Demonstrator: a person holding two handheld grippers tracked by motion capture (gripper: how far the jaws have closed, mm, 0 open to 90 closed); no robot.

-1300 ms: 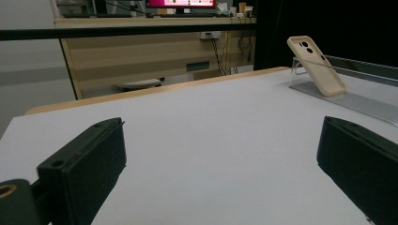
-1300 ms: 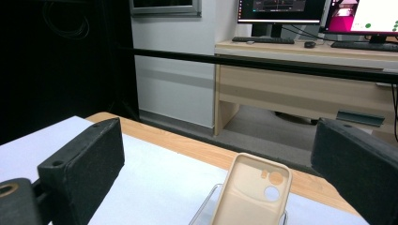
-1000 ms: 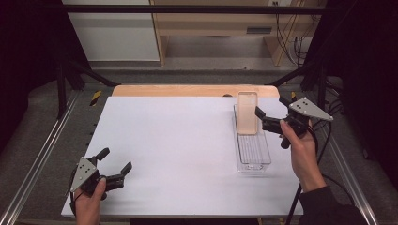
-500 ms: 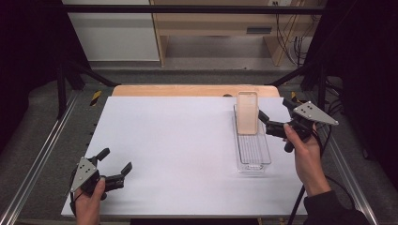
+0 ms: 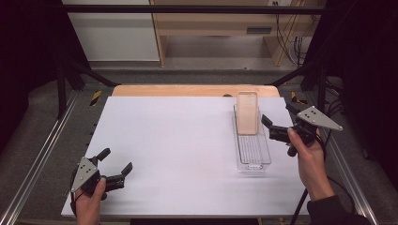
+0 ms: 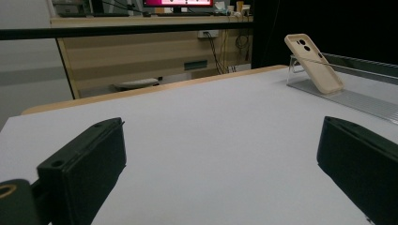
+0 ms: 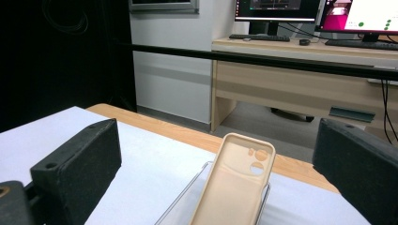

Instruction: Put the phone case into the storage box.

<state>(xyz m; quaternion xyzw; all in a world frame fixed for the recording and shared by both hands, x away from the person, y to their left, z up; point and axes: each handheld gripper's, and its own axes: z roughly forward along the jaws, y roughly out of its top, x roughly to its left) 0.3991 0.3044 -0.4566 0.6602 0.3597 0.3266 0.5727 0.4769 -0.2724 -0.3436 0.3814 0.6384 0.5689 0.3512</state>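
A beige phone case (image 5: pixel 247 119) leans upright against the far end of a clear plastic tray (image 5: pixel 254 154) on the right side of the white table. My right gripper (image 5: pixel 278 118) hovers just right of the case, open, with nothing between its jaws. In the right gripper view the case (image 7: pixel 234 187) stands ahead between the open jaws, inner side facing me, in the tray (image 7: pixel 187 199). My left gripper (image 5: pixel 116 160) rests open at the table's near left corner. From the left gripper view the case (image 6: pixel 315 64) and tray (image 6: pixel 356 101) are far off to the right.
The white sheet (image 5: pixel 178 150) covers the table, and a wooden edge (image 5: pixel 187 90) shows at its far side. Metal rails (image 5: pixel 42 154) run along both sides. A desk with monitors (image 7: pixel 291 11) stands beyond the table.
My right gripper has drawn back a little from the case, to the right and towards the person. The left gripper has not moved.
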